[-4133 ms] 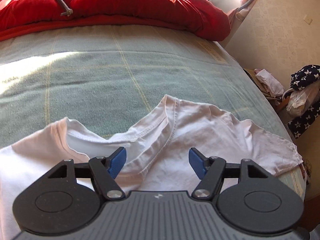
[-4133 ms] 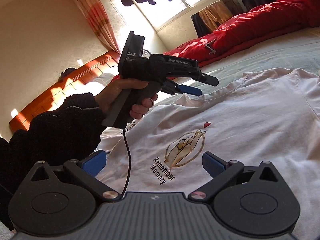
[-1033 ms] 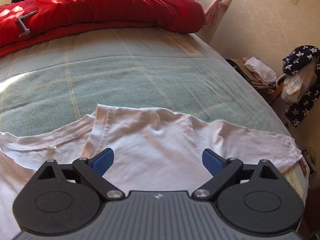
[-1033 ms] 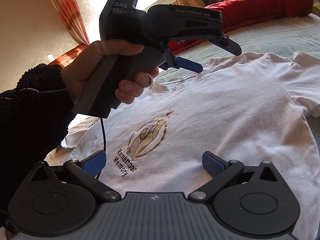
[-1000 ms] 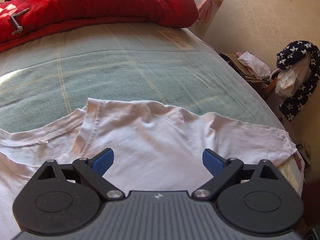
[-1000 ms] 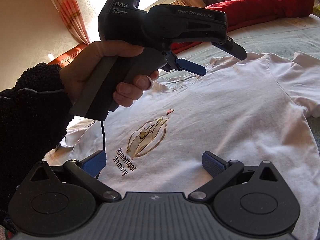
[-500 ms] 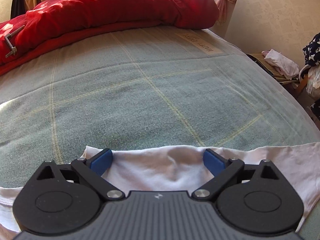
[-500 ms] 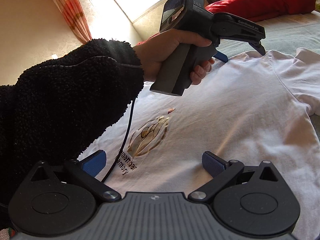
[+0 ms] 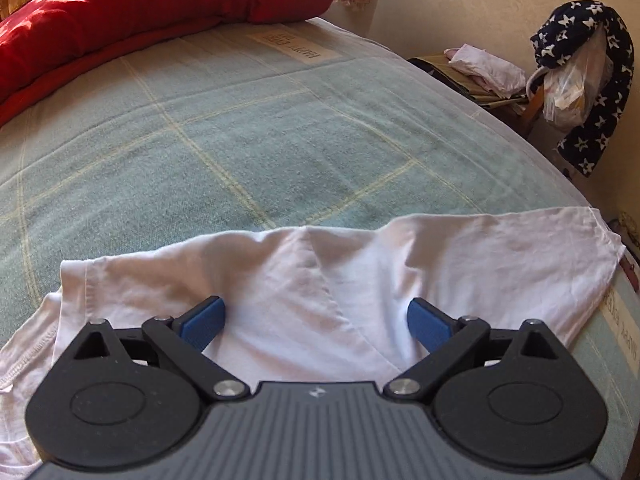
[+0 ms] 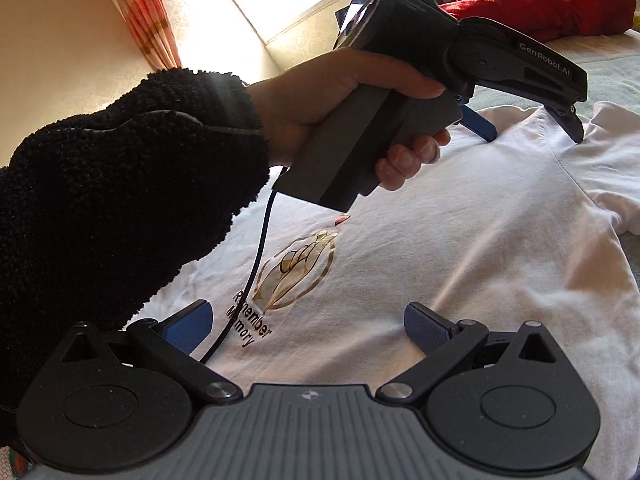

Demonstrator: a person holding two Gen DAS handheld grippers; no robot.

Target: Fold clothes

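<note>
A white T-shirt point(image 10: 472, 240) lies front up on the bed, with a gold hand print point(image 10: 296, 272) and black "Remember Memory" lettering on the chest. My left gripper point(image 9: 316, 320) stands open over the shoulder and short sleeve point(image 9: 500, 256). In the right wrist view that left gripper point(image 10: 528, 130), held in a hand with a black fleece sleeve point(image 10: 132, 200), has its fingertips down at the shoulder seam. My right gripper point(image 10: 308, 326) hangs open just above the lower chest, beside the lettering, with nothing between its fingers.
The shirt rests on a green checked blanket point(image 9: 240, 132). A red duvet point(image 9: 152, 8) is bunched at the far end. The bed edge runs along the right, where a chair holds a star-patterned cloth point(image 9: 592, 92) and a plastic bag point(image 9: 572, 88).
My left gripper has swung from the collar to the shirt's shoulder and sleeve and dropped closer to the cloth, staying open. The right gripper has barely moved.
</note>
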